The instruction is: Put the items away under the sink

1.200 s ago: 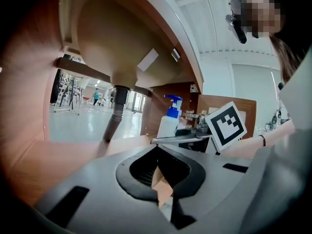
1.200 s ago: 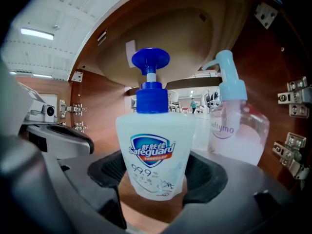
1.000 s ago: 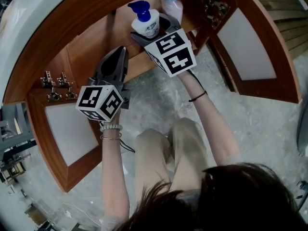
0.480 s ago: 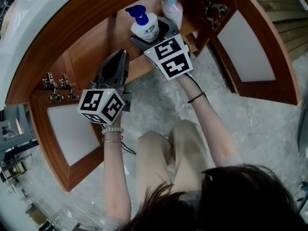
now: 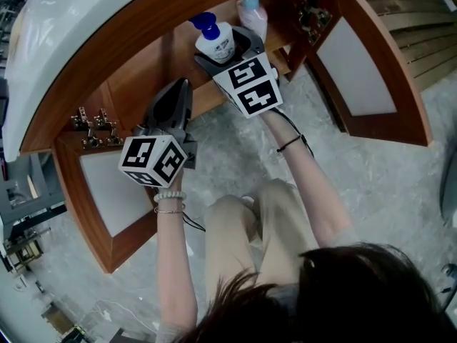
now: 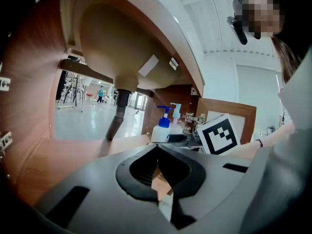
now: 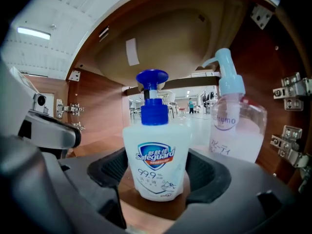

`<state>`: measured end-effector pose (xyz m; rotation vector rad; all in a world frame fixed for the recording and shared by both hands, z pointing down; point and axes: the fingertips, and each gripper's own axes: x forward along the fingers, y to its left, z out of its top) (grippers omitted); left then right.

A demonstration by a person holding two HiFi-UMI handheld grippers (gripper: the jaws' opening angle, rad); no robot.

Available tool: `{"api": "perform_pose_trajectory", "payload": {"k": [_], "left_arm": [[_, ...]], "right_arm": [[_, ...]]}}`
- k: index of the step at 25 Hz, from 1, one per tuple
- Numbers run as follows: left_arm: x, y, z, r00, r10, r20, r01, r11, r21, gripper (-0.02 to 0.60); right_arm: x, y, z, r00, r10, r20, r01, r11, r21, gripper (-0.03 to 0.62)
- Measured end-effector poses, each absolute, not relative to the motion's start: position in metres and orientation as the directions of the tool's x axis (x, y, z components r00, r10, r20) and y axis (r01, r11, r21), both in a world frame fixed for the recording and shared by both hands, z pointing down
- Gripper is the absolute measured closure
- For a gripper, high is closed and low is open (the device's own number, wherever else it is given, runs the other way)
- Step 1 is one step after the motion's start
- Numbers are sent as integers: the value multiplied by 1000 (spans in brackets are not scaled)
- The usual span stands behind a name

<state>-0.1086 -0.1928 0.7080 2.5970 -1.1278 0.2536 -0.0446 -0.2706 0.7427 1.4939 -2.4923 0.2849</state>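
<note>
Barely anything is changing vs 1 s ago: the right gripper [image 7: 157,179] is staying put around the soap bottle [image 5: 216,45], the left gripper [image 6: 158,150] is hanging in the same spot to its left and nearer the person, and only the head view itself is drifting slightly. The right gripper's jaws are standing part-way open, closed in on the soap bottle, with the pads [image 7: 105,169] sitting against both of its sides; nothing else is in the grip. The bottle is standing upright, long axis vertical, blue pump head on top. Its base is resting on the wooden cabinet floor [image 7: 146,213] between the jaws, and its printed label is facing straight back along the jaws at that gripper's camera. In the left gripper view its nozzle is pointing to that view's left. 1 more pump bottle [image 7: 239,130], clear with pink liquid and a pale blue pump, is standing upright just past the right jaw, beside and slightly behind the soap bottle; can't tell if the 2 are touching. The left gripper's jaws are closed tip to tip, holding nothing, aiming into the cabinet below the sink bowl [image 6: 112,48], with the drain pipe [image 6: 116,118] ahead and left of its tips. The cabinet doors [image 5: 357,70] are standing open either side of the grippers.
</note>
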Motion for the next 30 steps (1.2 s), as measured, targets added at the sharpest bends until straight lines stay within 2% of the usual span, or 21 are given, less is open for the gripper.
{"api": "perform_pose_trajectory", "payload": {"k": [20, 21, 24, 30], "left_arm": [[-92, -152, 634, 707, -631, 321, -707, -647, 285, 578], [-91, -150, 631, 707, -629, 322, -706, -646, 289, 578], [-88, -145, 620, 710, -623, 327, -703, -646, 297, 578], [-83, -129, 601, 716, -610, 340, -697, -643, 316, 578]], "right_arm": [[-31, -210, 654, -445, -832, 332, -893, 440, -92, 244], [-30, -207, 650, -444, -831, 335, -893, 439, -94, 252], [-29, -197, 637, -444, -827, 345, -892, 444, -86, 331], [-26, -176, 614, -442, -823, 358, -893, 441, -89, 405]]}}
